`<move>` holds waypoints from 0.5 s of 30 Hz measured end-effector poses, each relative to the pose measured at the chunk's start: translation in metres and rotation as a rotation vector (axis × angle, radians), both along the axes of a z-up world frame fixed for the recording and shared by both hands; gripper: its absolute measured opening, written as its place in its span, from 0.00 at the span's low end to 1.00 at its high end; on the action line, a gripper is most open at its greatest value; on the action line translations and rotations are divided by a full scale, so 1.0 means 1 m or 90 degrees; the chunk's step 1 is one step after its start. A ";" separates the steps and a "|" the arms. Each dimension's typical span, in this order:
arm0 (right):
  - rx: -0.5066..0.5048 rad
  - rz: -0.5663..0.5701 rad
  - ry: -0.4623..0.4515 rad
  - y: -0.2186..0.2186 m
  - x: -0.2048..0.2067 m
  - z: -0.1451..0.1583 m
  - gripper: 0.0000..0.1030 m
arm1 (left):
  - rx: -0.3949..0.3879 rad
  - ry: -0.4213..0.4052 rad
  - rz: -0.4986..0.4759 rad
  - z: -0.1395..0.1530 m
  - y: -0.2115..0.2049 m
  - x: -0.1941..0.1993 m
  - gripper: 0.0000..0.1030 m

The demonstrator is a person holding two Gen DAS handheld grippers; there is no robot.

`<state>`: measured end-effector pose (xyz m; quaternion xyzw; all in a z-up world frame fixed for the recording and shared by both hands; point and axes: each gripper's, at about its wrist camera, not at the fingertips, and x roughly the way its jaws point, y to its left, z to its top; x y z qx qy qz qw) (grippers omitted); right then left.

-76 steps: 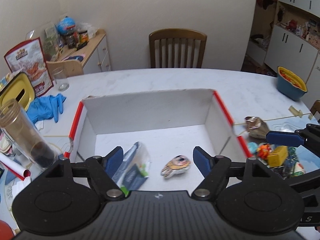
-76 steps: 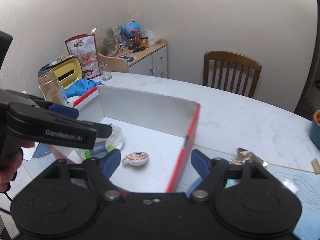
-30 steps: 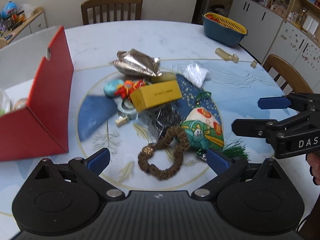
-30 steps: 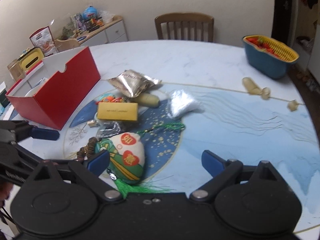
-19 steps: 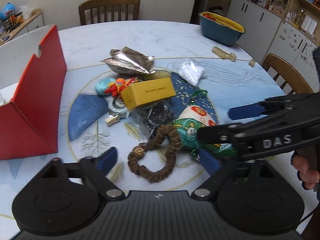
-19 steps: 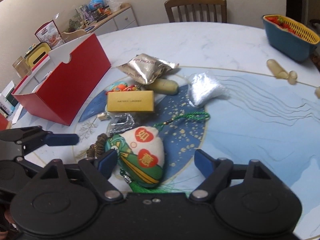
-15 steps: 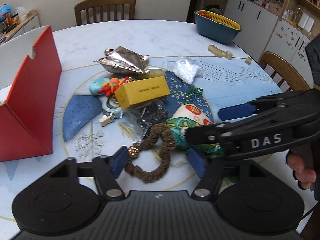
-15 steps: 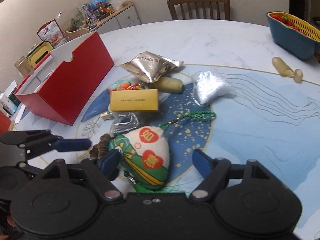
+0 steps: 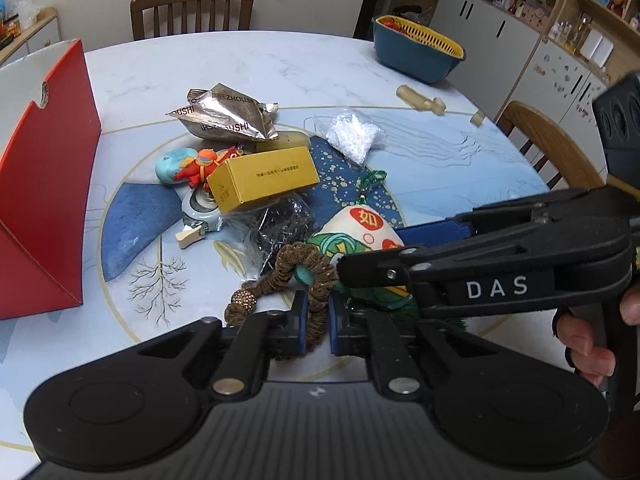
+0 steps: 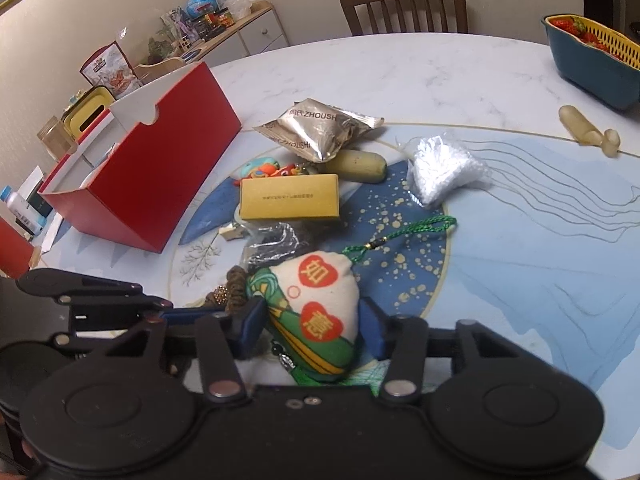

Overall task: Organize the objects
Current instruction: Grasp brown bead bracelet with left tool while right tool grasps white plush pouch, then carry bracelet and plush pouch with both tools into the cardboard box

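A red box (image 10: 132,184) with a white inside is seen at the left of the right wrist view; little of its contents can be made out. A blue basket (image 9: 416,50) with a yellow liner is placed at the upper right of the left wrist view, red items showing in it.

At the lower centre of the left wrist view, the left gripper (image 9: 318,326) is closed on the near part of a brown bead loop (image 9: 298,276), its blue pads pressed against the strand. In the right wrist view, the right gripper (image 10: 314,330) has just been closing around a stuffed pouch (image 10: 316,320) with red hearts; the pouch is set between the pads, and both appear to touch its sides. A green cord (image 10: 404,234) runs from the pouch toward the upper right.

Beyond them a yellow box (image 9: 262,180), a silver packet (image 9: 226,118), a small orange toy (image 9: 200,164) and a clear bag (image 9: 354,134) are heaped near the middle of a round white table (image 9: 248,64) with a blue painted pattern. A wooden chair (image 9: 192,10) is placed at its far side, and white cabinets (image 9: 492,44) are seen at the upper right.
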<state>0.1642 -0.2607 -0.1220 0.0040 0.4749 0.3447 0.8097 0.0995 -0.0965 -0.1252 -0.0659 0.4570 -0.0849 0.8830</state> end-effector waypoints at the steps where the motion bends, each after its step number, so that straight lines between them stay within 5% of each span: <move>1: 0.001 -0.005 -0.001 -0.001 -0.001 0.001 0.43 | -0.003 -0.001 -0.001 0.001 0.001 0.000 0.09; 15: -0.017 -0.066 -0.086 -0.012 -0.031 0.066 0.41 | -0.039 -0.028 -0.019 0.057 0.034 -0.009 0.07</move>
